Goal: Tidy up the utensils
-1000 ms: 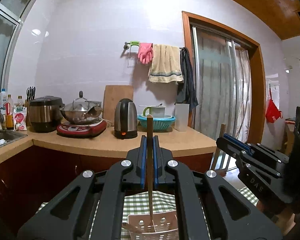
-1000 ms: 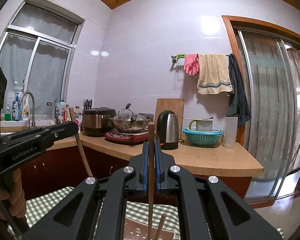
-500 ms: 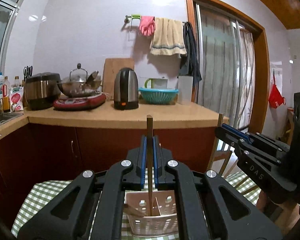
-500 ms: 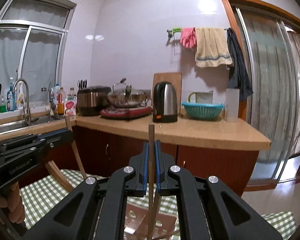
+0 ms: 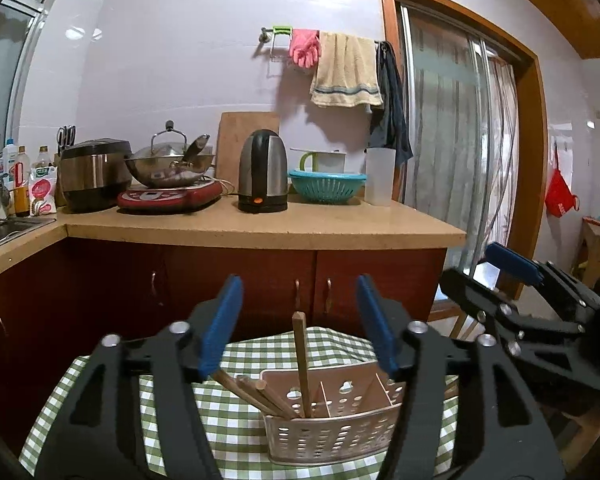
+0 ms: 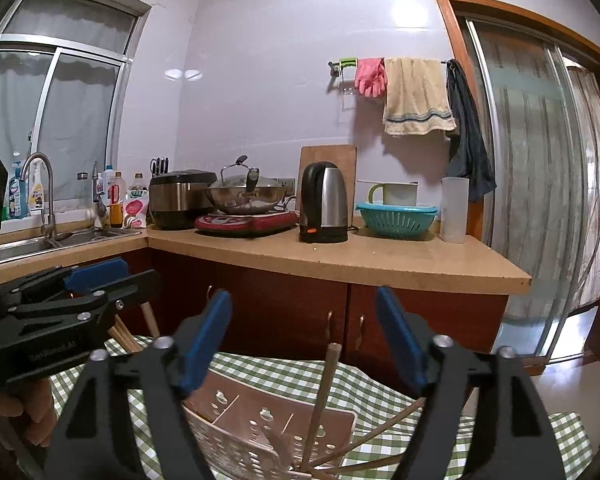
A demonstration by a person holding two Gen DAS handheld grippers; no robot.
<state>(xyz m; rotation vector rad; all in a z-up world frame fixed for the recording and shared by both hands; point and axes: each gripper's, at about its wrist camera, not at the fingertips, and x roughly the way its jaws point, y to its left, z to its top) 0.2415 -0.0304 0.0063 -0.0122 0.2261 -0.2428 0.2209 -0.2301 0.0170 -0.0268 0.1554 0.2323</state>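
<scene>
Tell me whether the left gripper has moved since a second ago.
Yes. The left gripper sank: the countertop now sits higher in its view, and more of the utensil basket shows. Its jaws are opening, releasing the chopstick.

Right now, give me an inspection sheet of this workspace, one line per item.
Surface: green checked tablecloth.
Job's things: perforated utensil caddy; one chopstick stands upright in it, others lean out over its left end.
Clutter: nothing seen on the cloth.
Grippers: left gripper and right gripper both opening, fingers clear of the chopsticks below.
Cables: a cord behind the kettle.
Surroundings: countertop with wok, rice cooker, teal colander.
</scene>
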